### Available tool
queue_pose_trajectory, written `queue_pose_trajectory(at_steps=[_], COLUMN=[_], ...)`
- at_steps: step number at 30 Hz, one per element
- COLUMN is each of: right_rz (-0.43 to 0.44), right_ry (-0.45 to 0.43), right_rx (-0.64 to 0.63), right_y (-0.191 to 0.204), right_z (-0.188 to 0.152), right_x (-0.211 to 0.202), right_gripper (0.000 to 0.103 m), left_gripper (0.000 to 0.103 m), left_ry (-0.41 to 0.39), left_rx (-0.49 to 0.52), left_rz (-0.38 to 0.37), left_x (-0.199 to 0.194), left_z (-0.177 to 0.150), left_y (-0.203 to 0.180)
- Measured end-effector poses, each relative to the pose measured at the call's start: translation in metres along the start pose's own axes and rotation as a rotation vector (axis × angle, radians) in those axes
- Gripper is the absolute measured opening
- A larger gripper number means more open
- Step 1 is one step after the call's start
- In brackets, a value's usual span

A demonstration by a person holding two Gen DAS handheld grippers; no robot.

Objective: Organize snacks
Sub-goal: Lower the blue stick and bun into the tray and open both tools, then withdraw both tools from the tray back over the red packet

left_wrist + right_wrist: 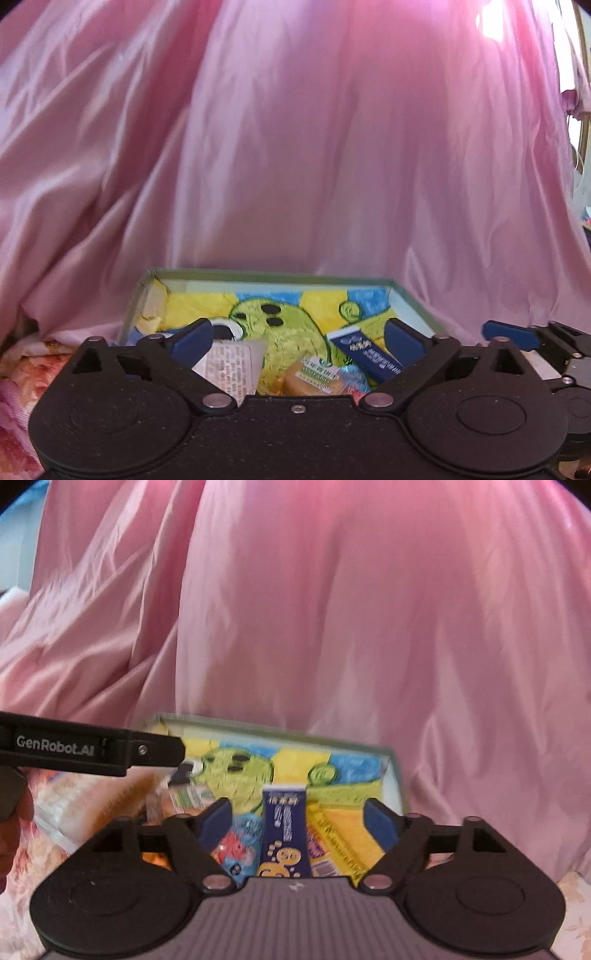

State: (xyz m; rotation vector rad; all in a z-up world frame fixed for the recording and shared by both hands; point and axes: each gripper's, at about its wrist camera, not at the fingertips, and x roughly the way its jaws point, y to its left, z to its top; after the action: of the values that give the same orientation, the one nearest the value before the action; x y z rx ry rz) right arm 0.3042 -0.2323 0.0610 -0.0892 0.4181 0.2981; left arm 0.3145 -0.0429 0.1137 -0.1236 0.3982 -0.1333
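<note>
A shallow box (258,275) with a green rim and a cartoon-printed bottom lies in front of both grippers. My left gripper (299,338) is open over its near end, above a clear printed packet (232,365), a tan snack with a green label (314,376) and a dark blue packet (369,354). In the right wrist view, my right gripper (299,819) is open too. The dark blue packet (284,830) lies in the box (391,771) between its jaws, clear of both pads. A yellow packet (340,842) and a blue-and-red wrapper (236,842) lie beside it.
Pink satin cloth (295,147) rises right behind the box and fills the background. Floral bedding (22,369) lies under and left of the box. A hand (11,834) shows at the left edge of the right wrist view.
</note>
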Motion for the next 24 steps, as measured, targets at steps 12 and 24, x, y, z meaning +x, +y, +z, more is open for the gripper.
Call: queue_pose_trajectory(at_steps=[12, 24], right_rz=[-0.068, -0.047], right_ry=[-0.246, -0.310], right_rx=[0.001, -0.023], right_y=[0.006, 0.024], right_z=[-0.001, -0.029], right_x=[-0.086, -0.151], right_gripper=[0.103, 0.103], left_gripper=[0.102, 0.102], left_ry=[-0.137, -0.129], left_rx=[-0.004, 0.001], left_rz=[0.016, 0.033], left_x=[-0.080, -0.135], left_z=[-0.007, -0.047], left_y=[0.001, 0.010])
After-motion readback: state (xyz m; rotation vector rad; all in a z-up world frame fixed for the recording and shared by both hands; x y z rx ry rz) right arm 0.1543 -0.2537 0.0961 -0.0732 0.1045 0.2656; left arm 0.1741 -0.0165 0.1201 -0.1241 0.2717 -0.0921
